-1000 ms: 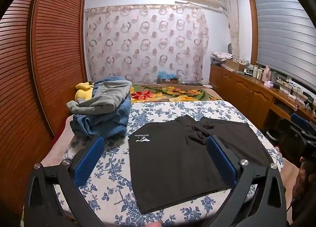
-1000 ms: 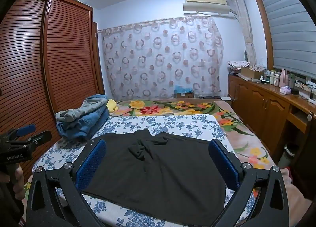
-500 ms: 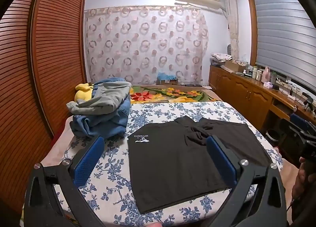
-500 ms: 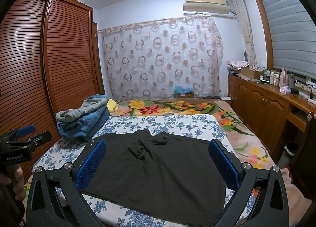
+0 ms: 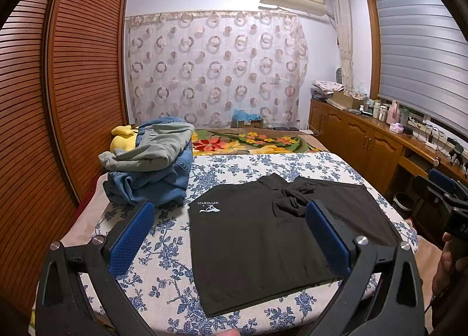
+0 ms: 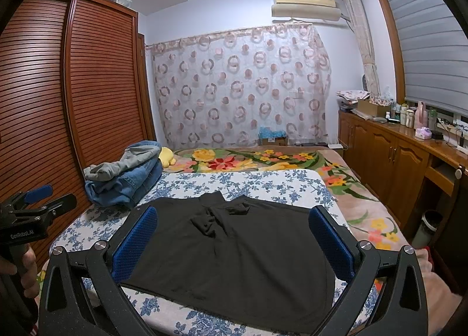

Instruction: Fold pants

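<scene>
At the near edge of the bed [image 6: 272,179], both claws hang above the spread cloth with their blue pads wide apart and nothing between them: the left claw [image 5: 229,238] over the near left part of the black pants [image 5: 272,236], the right claw [image 6: 232,241] over their middle. The pants lie mostly flat on the blue-flowered sheet [image 5: 163,251], a small white logo near the far left corner, with a bunched knot of cloth [image 6: 209,220] in the middle near the far edge. That knot is the likely trouble: a fold laid over it would probably trap a lump and leave the halves uneven. The near hem sits right at the mattress edge (on the right side it seems to curve over it), so a claw closing too low might catch the sheet along with the pants, or a careless pull might drag the garment off the bed. A pinch that takes only the top layer would probably let the lower one sag. Farther back on the left, a pile of jeans [image 5: 149,178] and a grey garment lies close to the pants' far left corner, and a wide swing could snag it. Beyond, a floral blanket [image 6: 263,160] reaches the curtain [image 6: 239,87].
</scene>
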